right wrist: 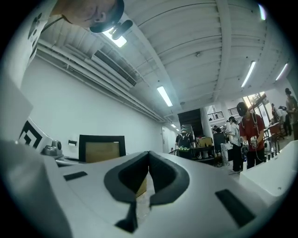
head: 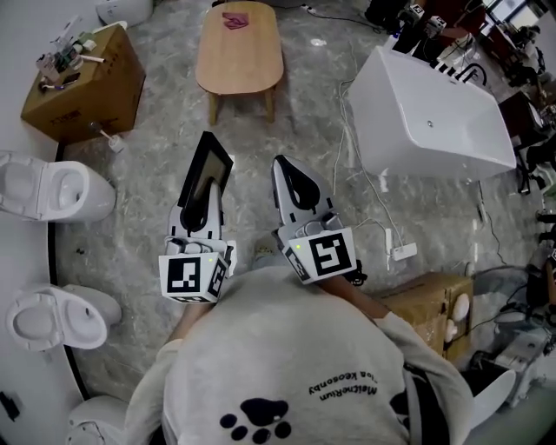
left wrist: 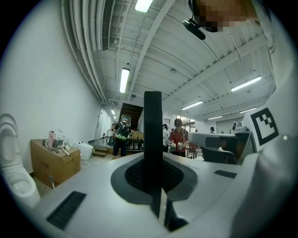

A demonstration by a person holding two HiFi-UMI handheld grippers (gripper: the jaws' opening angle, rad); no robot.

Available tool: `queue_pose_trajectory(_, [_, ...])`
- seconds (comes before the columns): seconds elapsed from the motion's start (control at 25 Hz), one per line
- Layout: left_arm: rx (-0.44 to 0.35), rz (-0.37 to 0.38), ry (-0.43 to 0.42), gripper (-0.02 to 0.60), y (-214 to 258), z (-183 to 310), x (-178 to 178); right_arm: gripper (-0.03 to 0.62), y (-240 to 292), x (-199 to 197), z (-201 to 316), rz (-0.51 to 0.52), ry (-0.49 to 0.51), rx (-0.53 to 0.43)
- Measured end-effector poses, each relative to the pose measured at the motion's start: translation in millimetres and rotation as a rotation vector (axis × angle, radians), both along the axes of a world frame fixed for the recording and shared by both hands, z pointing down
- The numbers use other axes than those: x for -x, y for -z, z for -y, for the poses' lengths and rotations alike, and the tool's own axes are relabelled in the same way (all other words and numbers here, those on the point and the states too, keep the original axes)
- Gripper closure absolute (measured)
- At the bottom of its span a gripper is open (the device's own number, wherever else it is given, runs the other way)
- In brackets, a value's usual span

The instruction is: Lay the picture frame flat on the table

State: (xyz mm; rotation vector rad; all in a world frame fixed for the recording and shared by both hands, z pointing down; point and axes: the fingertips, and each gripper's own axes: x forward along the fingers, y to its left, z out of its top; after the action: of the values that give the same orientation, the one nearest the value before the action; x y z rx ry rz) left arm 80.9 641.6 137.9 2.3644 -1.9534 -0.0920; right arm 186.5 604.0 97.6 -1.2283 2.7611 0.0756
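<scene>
Picture frame (head: 213,161): clamped upright, edge-on, in the left gripper (head: 207,195), whose jaws are closed on it. It is carried over the floor, well short of the table (head: 239,68). Right gripper (head: 284,169): jaws pressed together, empty, alongside. Recommendation: bring the frame over the bare near half of the tabletop, clear of the pink item (head: 234,19) at the far end. Tilt it level, lower until it rests, then release.

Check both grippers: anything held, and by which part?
Left gripper is shut on the picture frame, clamping its black border at one edge. Right gripper is shut, holding nothing.
</scene>
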Motion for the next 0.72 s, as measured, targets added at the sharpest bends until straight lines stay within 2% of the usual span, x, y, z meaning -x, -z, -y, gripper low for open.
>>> queue_pose_trajectory(0.28, [0.012,0.0,0.034,0.563,0,34,-14,0.585,-2,-18,42,0.021,0.028,0.02])
queue_pose_trajectory(0.72, [0.028,0.001,0.036,0.564,-5,63,-25,0.585,-11,-36,68,0.027,0.021,0.045])
